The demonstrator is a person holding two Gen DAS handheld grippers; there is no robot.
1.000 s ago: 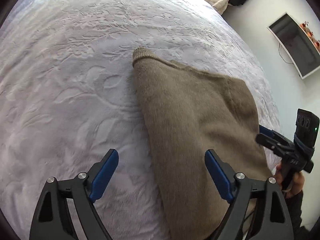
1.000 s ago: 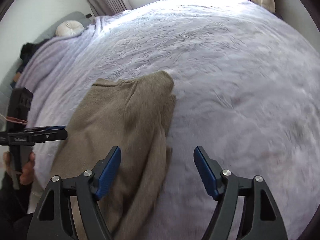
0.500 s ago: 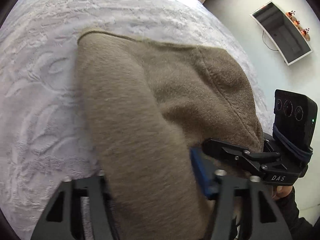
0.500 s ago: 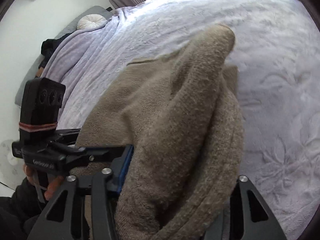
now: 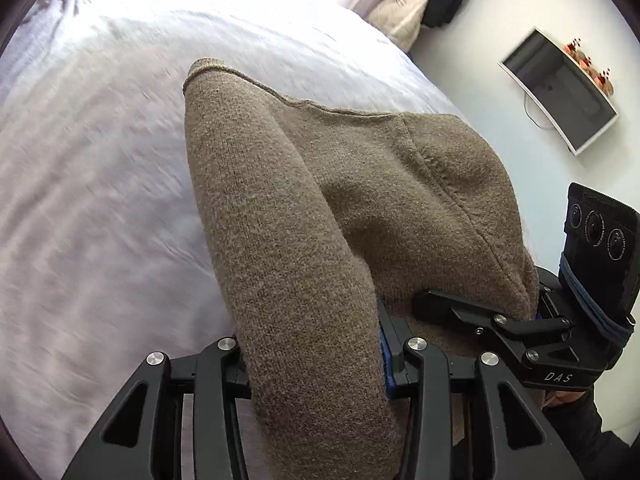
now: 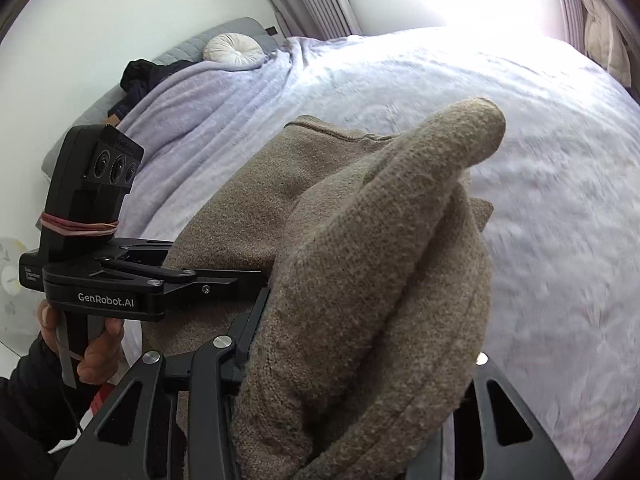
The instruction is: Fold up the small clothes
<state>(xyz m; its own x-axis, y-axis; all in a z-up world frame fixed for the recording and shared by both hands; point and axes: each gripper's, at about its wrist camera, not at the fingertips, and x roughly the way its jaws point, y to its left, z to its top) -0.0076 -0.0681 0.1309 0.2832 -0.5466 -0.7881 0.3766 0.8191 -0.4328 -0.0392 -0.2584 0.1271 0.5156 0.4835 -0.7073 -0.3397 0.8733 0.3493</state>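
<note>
Brown knitted sweater [image 5: 400, 200] is bunched and lifted above the bed [image 5: 100, 200], draped toward it. Left tongs [image 5: 316, 360] are clamped on a thick fold of the sweater, jaws closing. Right tongs [image 6: 360, 360] are clamped on another fold alongside, jaws closing. The two tongs are held close together

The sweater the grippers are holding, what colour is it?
The sweater is plain brownish tan; the left wrist view shows it best.
</note>
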